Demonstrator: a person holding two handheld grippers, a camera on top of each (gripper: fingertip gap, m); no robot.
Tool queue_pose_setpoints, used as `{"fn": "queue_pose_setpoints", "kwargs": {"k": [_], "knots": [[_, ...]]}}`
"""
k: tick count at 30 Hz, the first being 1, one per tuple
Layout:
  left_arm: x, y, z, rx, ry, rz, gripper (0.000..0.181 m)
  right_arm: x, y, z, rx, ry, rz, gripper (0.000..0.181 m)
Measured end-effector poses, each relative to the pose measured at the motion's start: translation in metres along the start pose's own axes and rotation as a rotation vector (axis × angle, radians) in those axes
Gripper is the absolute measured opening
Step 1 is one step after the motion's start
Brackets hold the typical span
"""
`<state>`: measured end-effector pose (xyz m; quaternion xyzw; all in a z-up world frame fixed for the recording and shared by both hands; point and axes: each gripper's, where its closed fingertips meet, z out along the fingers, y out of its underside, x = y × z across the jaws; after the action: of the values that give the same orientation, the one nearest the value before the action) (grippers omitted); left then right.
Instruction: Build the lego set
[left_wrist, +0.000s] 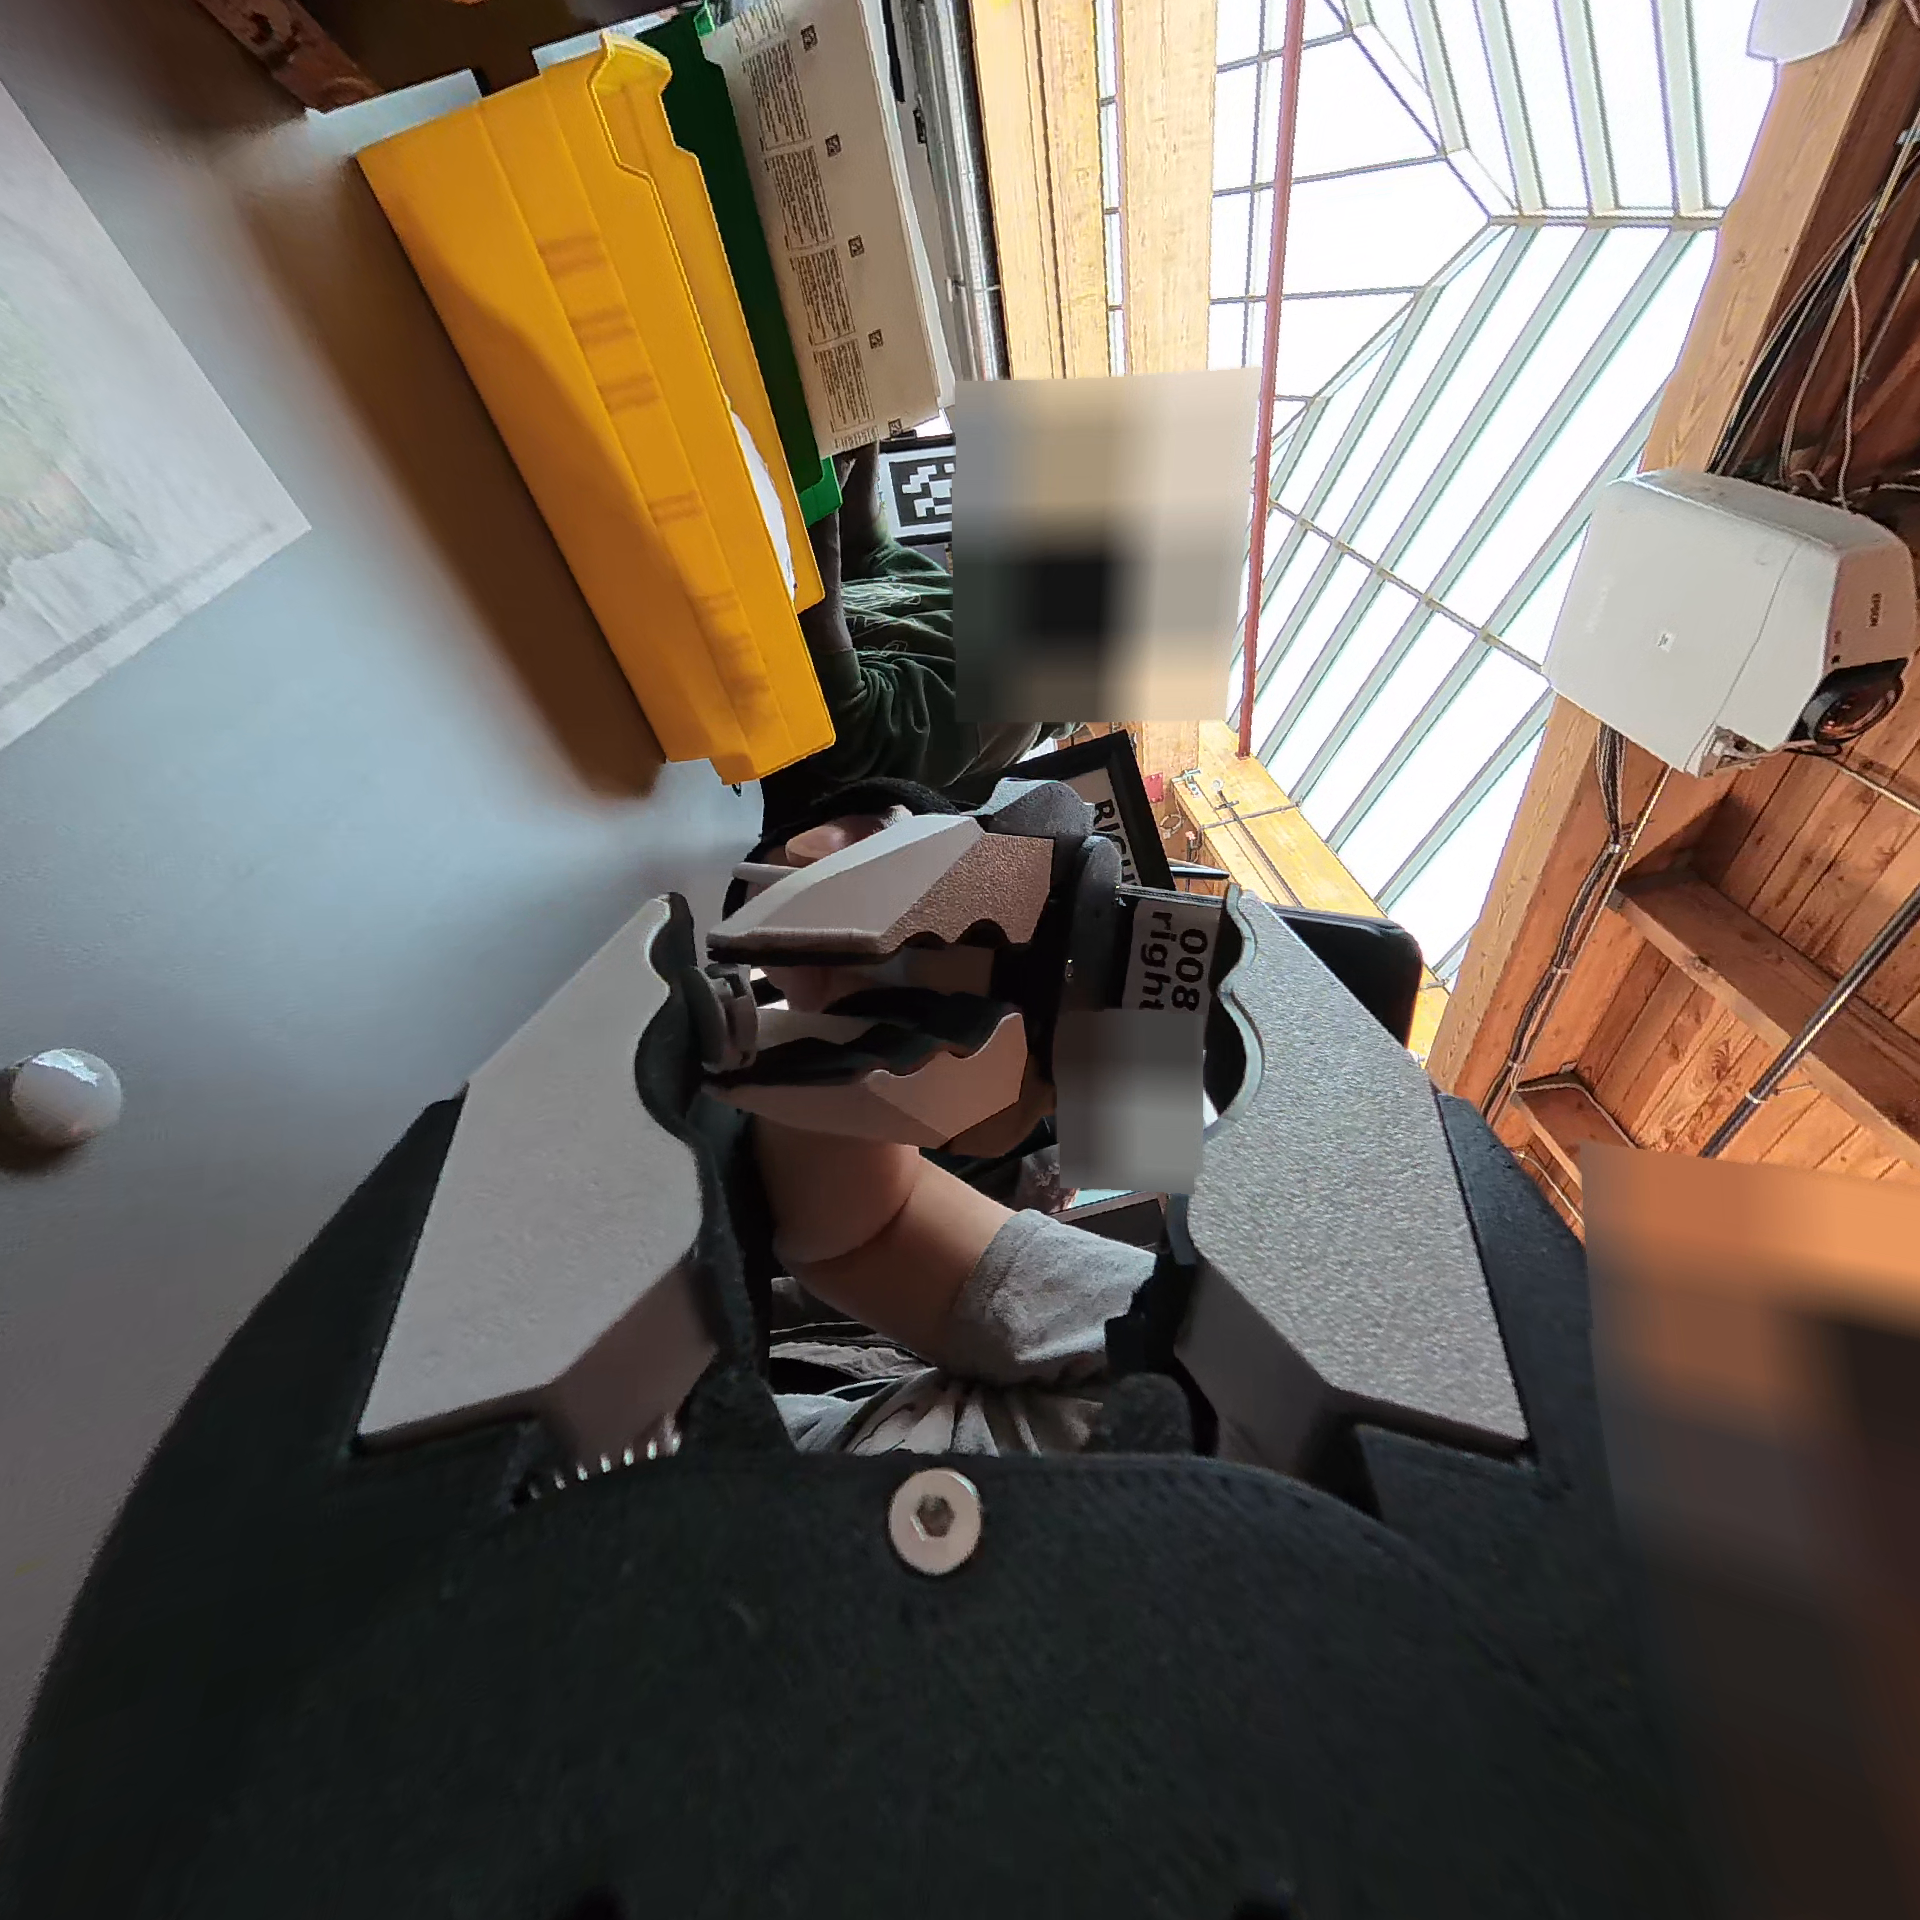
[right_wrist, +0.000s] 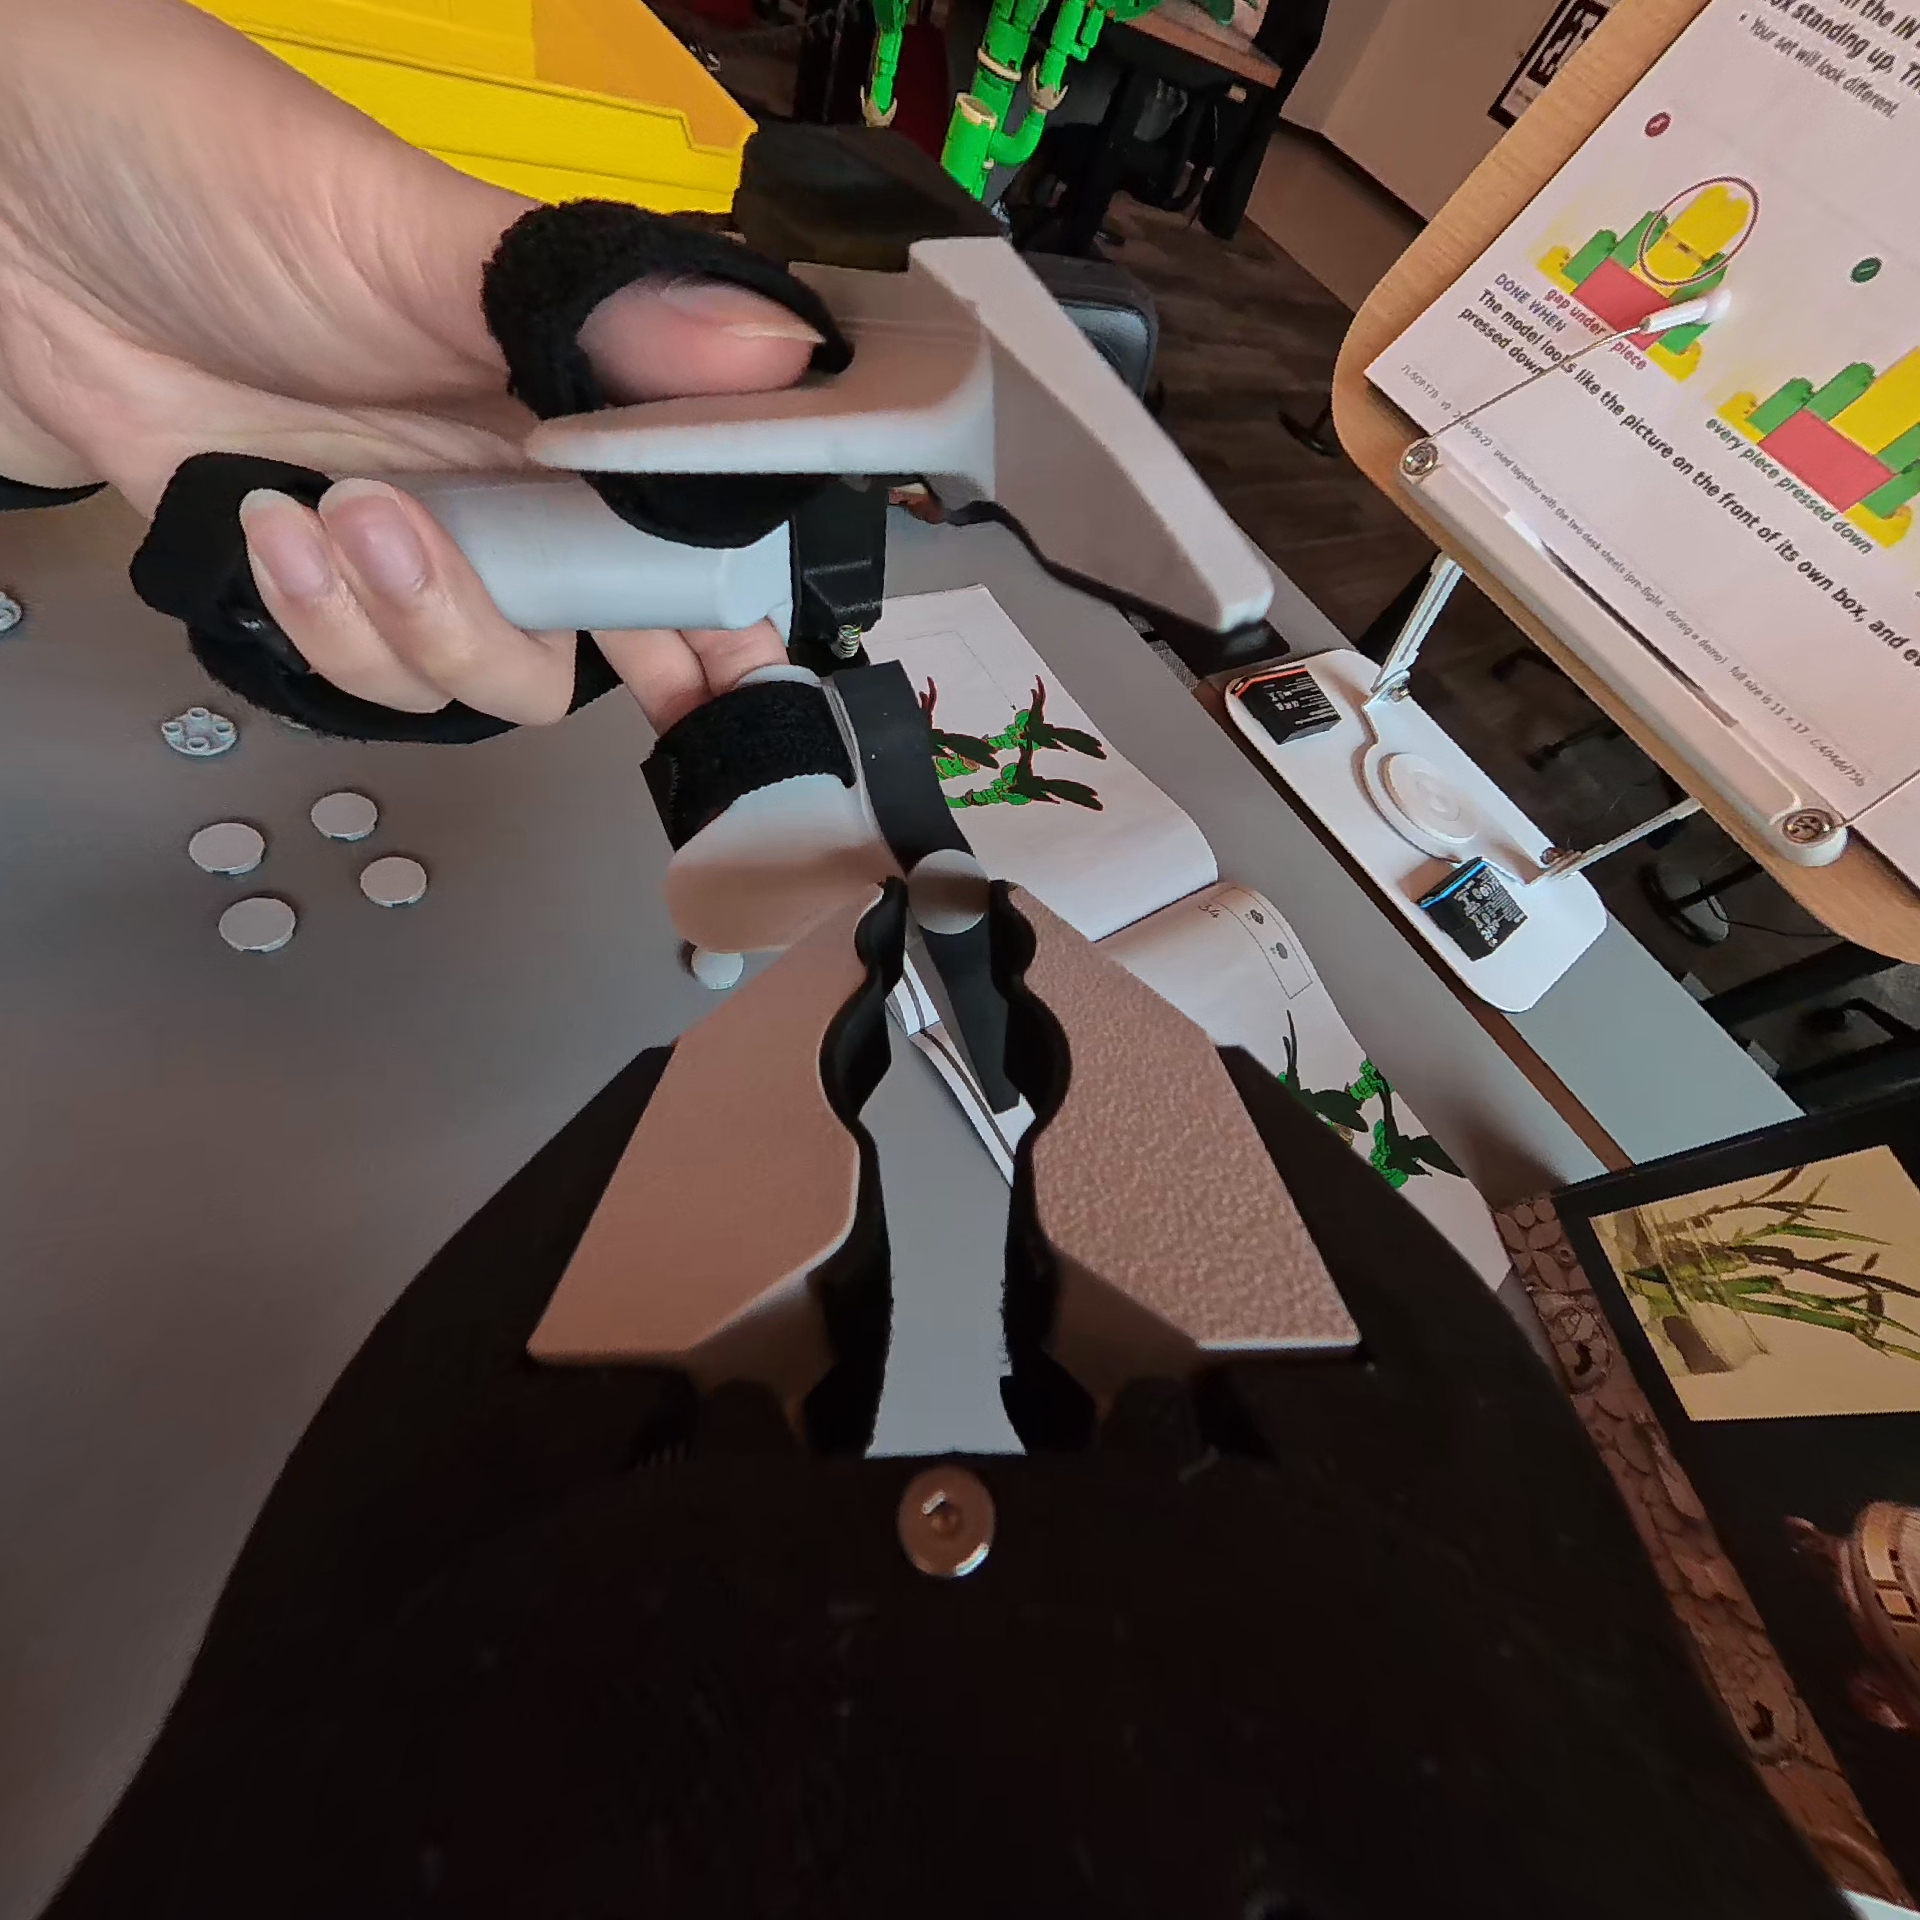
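In the left wrist view, the left gripper (left_wrist: 951, 966) is spread wide; the right gripper (left_wrist: 727, 1023) is seen between its fingers, pinching a small grey piece (left_wrist: 727, 1013). In the right wrist view, a round grey piece (right_wrist: 948, 896) is pinched at the right gripper (right_wrist: 940, 914) fingertips, above the table (right_wrist: 312, 1091). More discs (right_wrist: 257, 923) lie well left.
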<state>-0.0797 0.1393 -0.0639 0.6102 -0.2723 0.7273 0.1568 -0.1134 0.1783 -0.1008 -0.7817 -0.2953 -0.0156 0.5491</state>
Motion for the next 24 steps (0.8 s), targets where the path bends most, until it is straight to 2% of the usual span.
{"fn": "queue_pose_setpoints", "kwargs": {"k": [21, 24], "knots": [[0.004, 0.004, 0.0, -0.017, 0.034, -0.017, 0.09, -0.001, -0.002, -0.001, 0.019, 0.01, -0.028, 0.015], [0.011, 0.002, -0.002, -0.022, 0.086, -0.023, 0.08, 0.004, -0.009, -0.007, 0.062, 0.044, -0.055, 0.015]]}}
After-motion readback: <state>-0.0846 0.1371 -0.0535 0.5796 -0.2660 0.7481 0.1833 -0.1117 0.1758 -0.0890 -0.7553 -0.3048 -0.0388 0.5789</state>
